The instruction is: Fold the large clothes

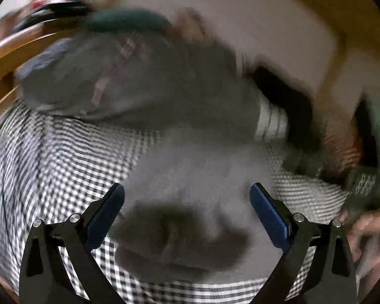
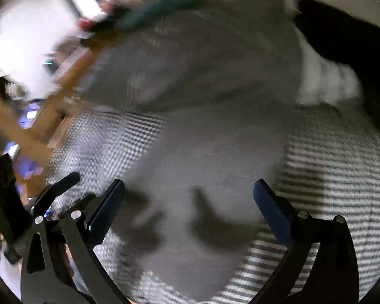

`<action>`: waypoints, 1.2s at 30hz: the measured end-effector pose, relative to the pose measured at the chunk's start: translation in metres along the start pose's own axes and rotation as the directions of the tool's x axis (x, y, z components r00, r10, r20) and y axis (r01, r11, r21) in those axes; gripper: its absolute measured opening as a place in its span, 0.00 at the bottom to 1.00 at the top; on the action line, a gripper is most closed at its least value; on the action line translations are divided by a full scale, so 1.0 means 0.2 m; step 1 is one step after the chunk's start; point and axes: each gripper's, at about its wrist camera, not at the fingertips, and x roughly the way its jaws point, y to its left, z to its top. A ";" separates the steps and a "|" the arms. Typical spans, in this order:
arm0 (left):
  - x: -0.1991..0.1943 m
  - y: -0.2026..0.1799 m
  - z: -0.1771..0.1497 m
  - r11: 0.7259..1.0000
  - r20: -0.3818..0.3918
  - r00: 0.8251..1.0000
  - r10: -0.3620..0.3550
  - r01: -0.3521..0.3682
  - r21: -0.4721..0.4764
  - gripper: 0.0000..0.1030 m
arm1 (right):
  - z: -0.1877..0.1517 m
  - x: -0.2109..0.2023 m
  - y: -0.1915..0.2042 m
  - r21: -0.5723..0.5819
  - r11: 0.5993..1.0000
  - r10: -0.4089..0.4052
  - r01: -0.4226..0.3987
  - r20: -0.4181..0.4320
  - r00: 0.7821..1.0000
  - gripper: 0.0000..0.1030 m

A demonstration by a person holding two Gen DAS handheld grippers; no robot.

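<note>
A large grey garment (image 1: 190, 157) lies spread on a black-and-white checked cloth (image 1: 50, 152); both views are motion-blurred. My left gripper (image 1: 187, 197) is open and empty, its blue pads (image 1: 106, 215) spread wide just above the grey fabric. The same garment (image 2: 202, 139) fills the right wrist view. My right gripper (image 2: 190, 195) is also open and empty above it. The left gripper (image 2: 55, 190) shows at the lower left of the right wrist view. More grey clothing (image 1: 126, 76) is heaped beyond.
A dark green item (image 1: 126, 20) lies atop the far pile. A black and white garment (image 1: 278, 106) lies at the right. A wooden chair frame (image 2: 50, 106) stands at the left. The person's hand (image 1: 367, 228) is at the lower right.
</note>
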 end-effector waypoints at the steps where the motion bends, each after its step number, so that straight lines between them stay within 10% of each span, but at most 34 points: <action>1: 0.12 -0.03 -0.03 0.999 -0.074 0.997 0.028 -0.025 0.043 0.94 | 0.00 0.08 -0.06 -0.002 0.999 -0.052 0.052 -0.047 0.998 0.97; 7: 0.36 -0.03 -0.18 0.980 -0.176 0.973 0.152 -0.126 0.154 0.94 | -0.04 0.51 -0.16 -0.083 0.983 -0.180 0.164 -0.244 0.953 0.97; 13: 0.42 0.02 -0.20 0.990 -0.189 0.976 0.107 -0.087 0.111 0.96 | -0.11 0.70 -0.37 0.132 0.990 0.089 -0.056 -0.259 0.962 0.98; 20: 0.28 -0.03 -0.22 0.986 -0.121 0.982 0.143 -0.131 0.104 0.96 | -0.16 0.51 -0.37 0.198 0.976 0.126 -0.086 -0.199 0.972 0.97; 27: 0.19 -0.04 -0.32 0.989 -0.095 0.986 0.136 -0.129 0.077 0.96 | -0.45 0.50 -0.58 0.440 0.803 0.497 -0.401 -0.123 0.859 0.98; 36: 0.06 0.04 -0.45 0.990 -0.094 0.995 0.027 -0.040 -0.135 0.96 | -0.46 0.51 -0.59 0.438 0.794 0.516 -0.422 -0.116 0.849 0.98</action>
